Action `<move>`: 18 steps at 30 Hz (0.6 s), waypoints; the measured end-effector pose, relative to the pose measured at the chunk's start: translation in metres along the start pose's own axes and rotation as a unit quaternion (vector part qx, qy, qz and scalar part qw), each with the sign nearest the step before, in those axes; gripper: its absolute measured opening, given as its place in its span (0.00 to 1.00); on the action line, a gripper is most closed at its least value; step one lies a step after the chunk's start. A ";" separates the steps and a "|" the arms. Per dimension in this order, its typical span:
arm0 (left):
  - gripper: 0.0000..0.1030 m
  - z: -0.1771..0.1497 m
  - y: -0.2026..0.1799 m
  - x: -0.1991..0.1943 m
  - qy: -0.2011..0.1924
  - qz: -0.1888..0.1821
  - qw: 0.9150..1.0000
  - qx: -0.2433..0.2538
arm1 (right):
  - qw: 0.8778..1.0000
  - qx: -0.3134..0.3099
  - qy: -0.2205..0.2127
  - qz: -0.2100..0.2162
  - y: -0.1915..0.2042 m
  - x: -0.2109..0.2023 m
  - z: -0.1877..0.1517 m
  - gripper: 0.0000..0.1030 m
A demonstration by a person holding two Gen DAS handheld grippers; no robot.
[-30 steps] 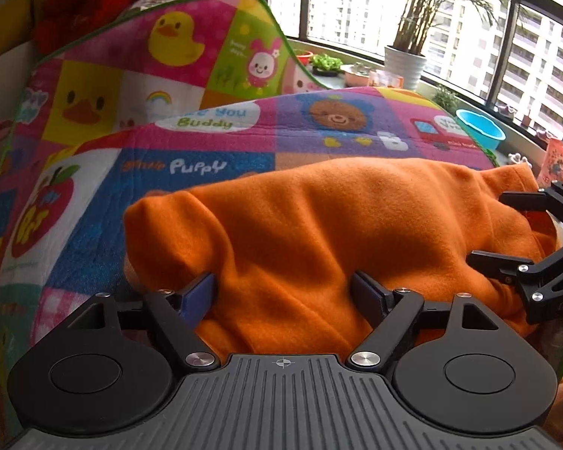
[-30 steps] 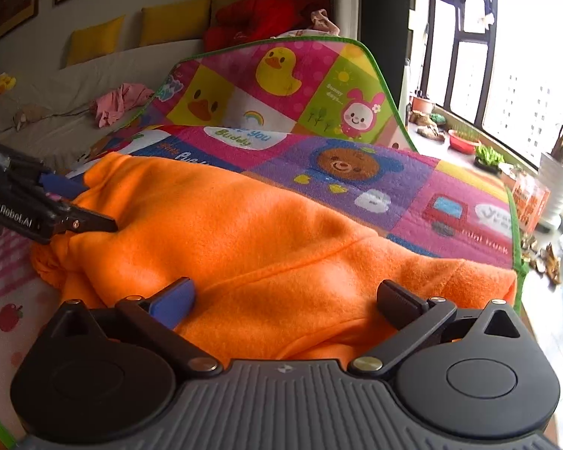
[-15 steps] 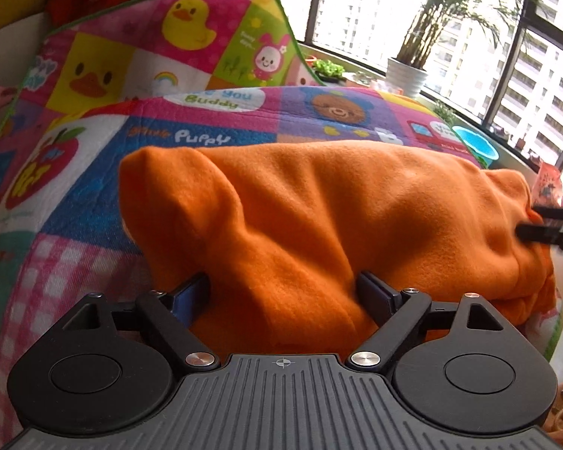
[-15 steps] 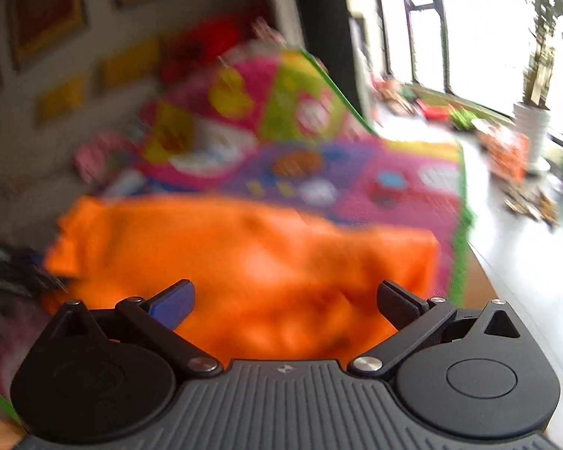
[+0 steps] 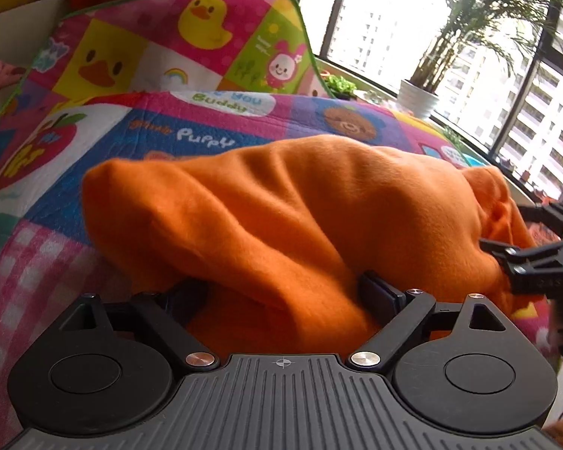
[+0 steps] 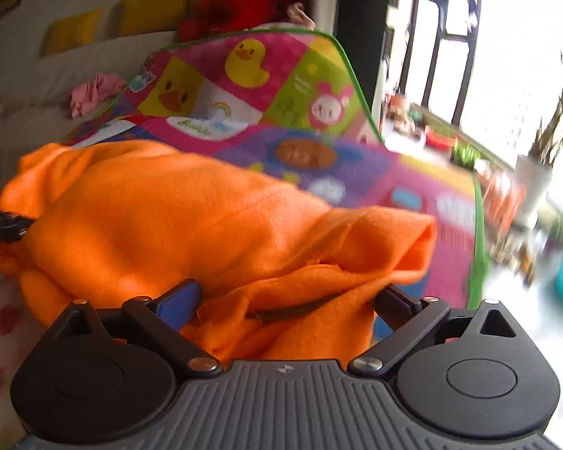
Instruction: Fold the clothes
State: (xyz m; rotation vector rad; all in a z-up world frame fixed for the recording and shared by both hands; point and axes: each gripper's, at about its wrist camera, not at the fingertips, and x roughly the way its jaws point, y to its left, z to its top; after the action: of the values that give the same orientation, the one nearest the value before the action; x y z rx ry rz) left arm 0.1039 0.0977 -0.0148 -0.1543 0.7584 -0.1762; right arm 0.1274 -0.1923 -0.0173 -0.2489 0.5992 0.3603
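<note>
Folding calls for level, matched hands: both tongs, left (image 5: 281,292) and right (image 6: 285,300), stand spread around orange fleece garment (image 5: 300,225), bunched at 12 o'clock on play mat (image 5: 206,138); clench before lifting.

On the play mat (image 5: 139,131) you can read "Puppy" in white letters on a blue panel, and above it "You Buddy" in a white bubble. The red apple panel carries letters too distorted to read.

Garment (image 5: 300,217) on play mat (image 5: 191,127), between both grippers' fingers (image 6: 176,302).
</note>
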 end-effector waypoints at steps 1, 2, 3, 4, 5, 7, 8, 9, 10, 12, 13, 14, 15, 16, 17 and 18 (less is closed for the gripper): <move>0.91 0.003 0.000 0.004 -0.002 0.003 1.000 -0.004 | 1.000 -0.017 -0.007 -0.013 -0.001 0.009 0.009 0.95; 0.91 0.005 -0.001 0.006 -0.004 0.006 1.000 -0.005 | 0.999 -0.037 -0.017 -0.031 -0.001 0.019 0.018 0.95; 0.91 0.007 -0.002 0.008 -0.005 0.009 1.000 -0.006 | 0.998 -0.049 -0.020 -0.045 -0.003 0.027 0.025 0.95; 0.91 0.009 -0.002 0.010 -0.007 0.011 1.000 -0.007 | 0.996 -0.061 -0.022 -0.058 -0.005 0.036 0.032 0.95; 0.91 0.010 -0.003 0.012 -0.007 0.013 1.000 -0.007 | 0.996 -0.061 -0.017 -0.057 -0.009 0.041 0.036 0.97; 0.91 0.007 -0.003 0.010 -0.007 0.012 1.000 -0.003 | 0.997 -0.052 -0.008 -0.054 -0.021 0.045 0.035 1.00; 0.92 0.005 -0.003 0.008 -0.008 0.010 1.000 0.000 | 0.997 -0.047 -0.004 -0.055 -0.026 0.044 0.031 1.00; 0.92 0.003 -0.003 0.007 -0.008 0.009 1.000 0.002 | 0.998 -0.041 0.001 -0.054 -0.030 0.042 0.025 1.00; 0.92 0.001 -0.003 0.006 -0.009 0.008 1.000 0.005 | 0.998 -0.035 0.005 -0.054 -0.034 0.039 0.019 1.00; 0.93 -0.001 -0.005 0.004 -0.008 0.007 1.000 0.007 | 0.998 -0.025 0.008 -0.056 -0.038 0.031 0.008 1.00; 0.93 -0.002 -0.006 0.003 -0.009 0.008 1.000 0.008 | 0.998 -0.022 0.007 -0.059 -0.039 0.027 0.006 1.00; 0.93 -0.002 -0.006 0.003 -0.009 0.009 1.000 0.008 | 0.998 -0.020 0.007 -0.062 -0.039 0.022 0.005 1.00; 0.93 -0.003 -0.007 0.003 -0.009 0.010 1.000 0.007 | 0.998 -0.019 0.004 -0.067 -0.038 0.017 0.006 1.00; 0.93 -0.003 -0.006 0.002 -0.010 0.009 1.000 0.006 | 0.997 -0.017 -0.003 -0.070 -0.036 0.011 0.008 1.00; 0.93 -0.004 -0.006 0.002 -0.010 0.009 1.000 0.005 | 0.998 -0.009 -0.013 -0.066 -0.036 0.005 0.013 1.00; 0.93 -0.004 -0.006 0.001 -0.010 0.008 1.000 0.005 | 0.998 0.000 -0.024 -0.061 -0.035 -0.002 0.017 1.00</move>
State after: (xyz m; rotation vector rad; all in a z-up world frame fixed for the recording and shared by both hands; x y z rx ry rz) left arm 0.1015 0.0916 -0.0175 -0.1409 0.7395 -0.1635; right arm 0.1488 -0.2189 0.0020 -0.2754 0.5345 0.2469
